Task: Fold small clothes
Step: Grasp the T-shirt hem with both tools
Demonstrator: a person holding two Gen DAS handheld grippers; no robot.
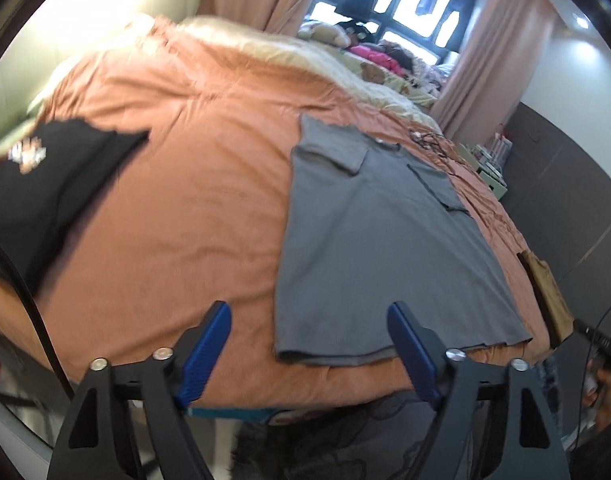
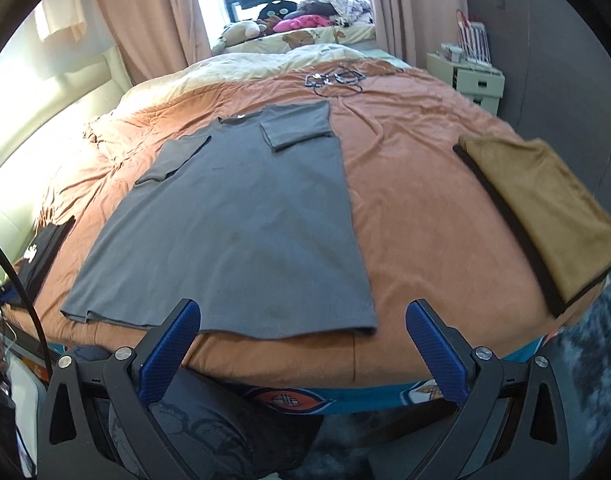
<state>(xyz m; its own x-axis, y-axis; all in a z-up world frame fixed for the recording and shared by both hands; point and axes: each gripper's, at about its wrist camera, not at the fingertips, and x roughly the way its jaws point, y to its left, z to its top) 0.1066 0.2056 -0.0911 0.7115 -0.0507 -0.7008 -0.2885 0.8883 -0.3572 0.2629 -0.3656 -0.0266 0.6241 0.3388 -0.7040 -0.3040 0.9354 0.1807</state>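
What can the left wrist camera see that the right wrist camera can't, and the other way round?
Only the left wrist view shows the black garment broadly, printed logo included; the right view catches just a sliver of it at its left edge.

Only the right wrist view shows the brown folded garment in full, plus the cream drawer unit; the left view catches only slivers of both.

Both show the grey T-shirt lying flat on the orange bedcover with sleeves folded in, the cables beyond it, the window, and each gripper's own blue fingers spread apart, holding nothing.

T-shirt (image 2: 233,220): laid flat mid-bed (image 2: 405,184), hem at near edge
Folded top (image 2: 39,256): left edge
Folded cloth (image 2: 545,208): right edge
Cables (image 2: 333,79): behind T-shirt, far side
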